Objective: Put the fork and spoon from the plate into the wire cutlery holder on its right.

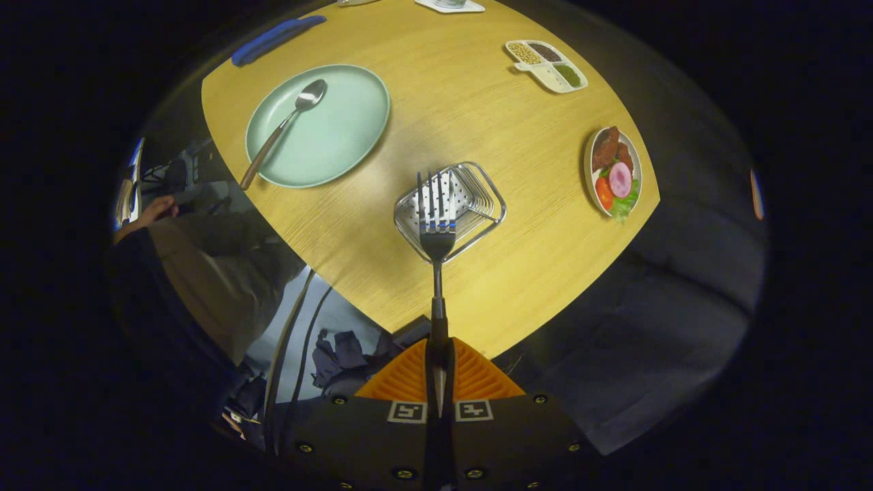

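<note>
Gripper (438, 361) clamps the fork (436, 218), tines seemingly over the holder (477, 204).

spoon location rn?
Gripper view: spoon lies on the green plate, left of the wire holder, well beyond the tongs shut on the fork.

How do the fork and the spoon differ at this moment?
The fork is held by its handle between the fingers, raised above the wire holder; the spoon lies free on the plate. The fork points straight ahead; the spoon lies slanted. Both are metal.
</note>
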